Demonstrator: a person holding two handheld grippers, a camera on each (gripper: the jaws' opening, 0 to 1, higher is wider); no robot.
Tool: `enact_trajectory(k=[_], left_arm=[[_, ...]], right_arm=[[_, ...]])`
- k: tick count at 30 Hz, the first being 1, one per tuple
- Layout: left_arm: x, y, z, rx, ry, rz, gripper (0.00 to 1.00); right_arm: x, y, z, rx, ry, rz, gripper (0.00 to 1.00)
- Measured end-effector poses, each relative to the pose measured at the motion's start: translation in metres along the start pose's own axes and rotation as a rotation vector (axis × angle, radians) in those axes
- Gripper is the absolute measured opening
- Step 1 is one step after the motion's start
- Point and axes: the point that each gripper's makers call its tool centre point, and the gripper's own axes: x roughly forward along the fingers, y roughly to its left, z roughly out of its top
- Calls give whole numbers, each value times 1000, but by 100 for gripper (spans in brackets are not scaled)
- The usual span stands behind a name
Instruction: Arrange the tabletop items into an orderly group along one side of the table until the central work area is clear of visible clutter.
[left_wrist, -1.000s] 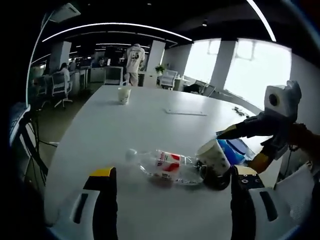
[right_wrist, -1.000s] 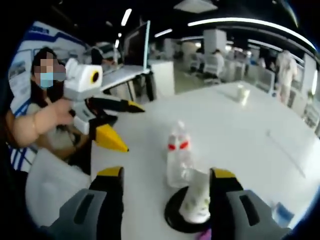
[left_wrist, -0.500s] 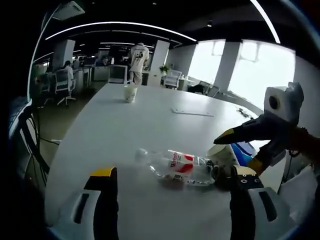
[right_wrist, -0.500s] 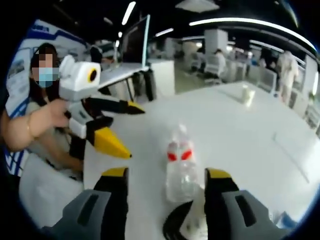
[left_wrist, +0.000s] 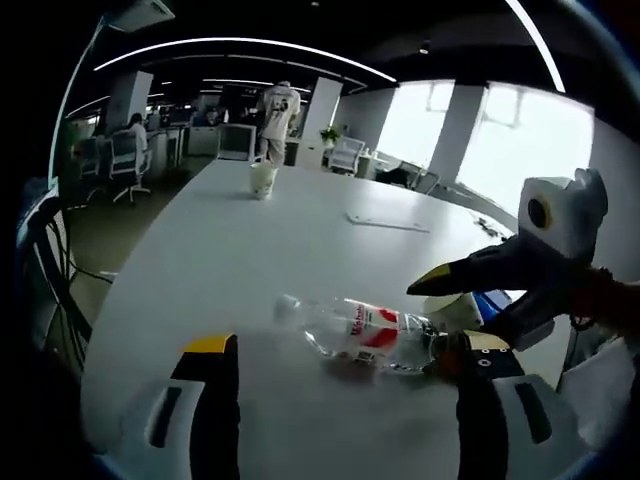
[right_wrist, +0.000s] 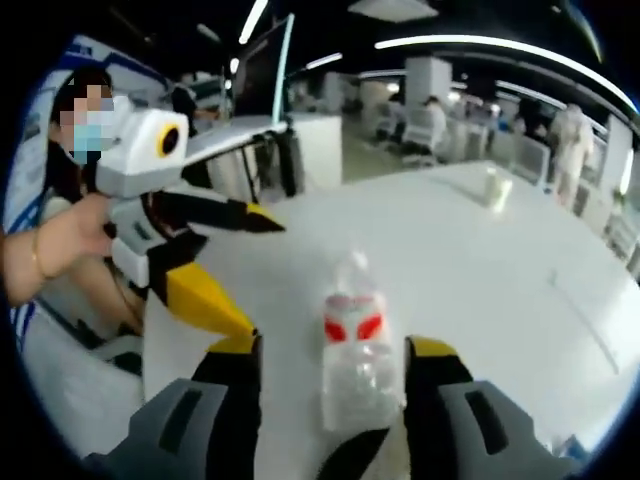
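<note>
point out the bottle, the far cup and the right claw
bottle (left_wrist: 362, 332), left gripper view, on its red label
far cup (left_wrist: 262, 179), left gripper view, on its side wall
right claw (right_wrist: 328, 368), right gripper view, midway between its tips

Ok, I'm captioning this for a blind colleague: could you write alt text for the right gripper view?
A clear plastic bottle with a red label lies on a white table, between the open jaws of the right gripper. The left gripper, open, reaches in from the left, held by a person's hand.

Probably open-plan office: desks (left_wrist: 215, 145), chairs (left_wrist: 125, 165)
</note>
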Motion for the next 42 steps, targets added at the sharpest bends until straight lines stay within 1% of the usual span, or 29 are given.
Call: enact_trajectory(k=[4,8,12,16,17,19,20,21,22,25,29,31,32,33,35,37,39,40,42], left_arm=[[6,4,1,-8,2,6,88],[15,9,2,-46,-1,4,85],[26,13,4,-100,-12,4,82],[34,15,1,-154,-10,-2,80],[36,16,-1,-173,-7,1,79],[41,20,-1,-254,-31,16,78],[44,21,0,-312,-47,19,78],[46,23,4,-339,-73,17,77],[48,25,4,-380,-83,24,77],[51,28,2,-397,-73,30,75],[57,27,2,-463,-71,22,72],[59,28,0,-500,-70,29,71],[61,29,2,-518,-88,27,71],[62,30,4,-553,-104,28,70],[63,32,7,-589,-132,28,68],[63,35,9,-591,-154,26,64],[64,37,8,-599,-152,33,62],[65,39,7,-615,-149,36,63],[67,39,5,-633,-132,36,62]], right_arm=[[5,-2,-5,-4,22,-24,52],[11,-3,-10,-4,40,-37,51],[13,-6,-15,17,60,-57,50],[16,-5,-21,1,81,-60,50],[16,-5,-22,2,83,-60,50],[17,-6,-23,4,84,-64,49],[17,-6,-24,0,89,-68,49],[17,-7,-24,-1,89,-70,49],[17,-7,-24,-1,88,-71,49],[18,-8,-23,7,84,-72,48],[22,-11,-23,17,81,-71,48],[22,-11,-24,13,83,-73,47],[23,-12,-25,10,87,-74,47],[23,-12,-26,10,90,-76,47],[23,-13,-28,12,97,-78,46],[24,-15,-29,17,102,-81,46],[25,-16,-32,21,112,-83,46],[25,-16,-32,20,113,-84,46],[25,-16,-32,24,112,-86,45]])
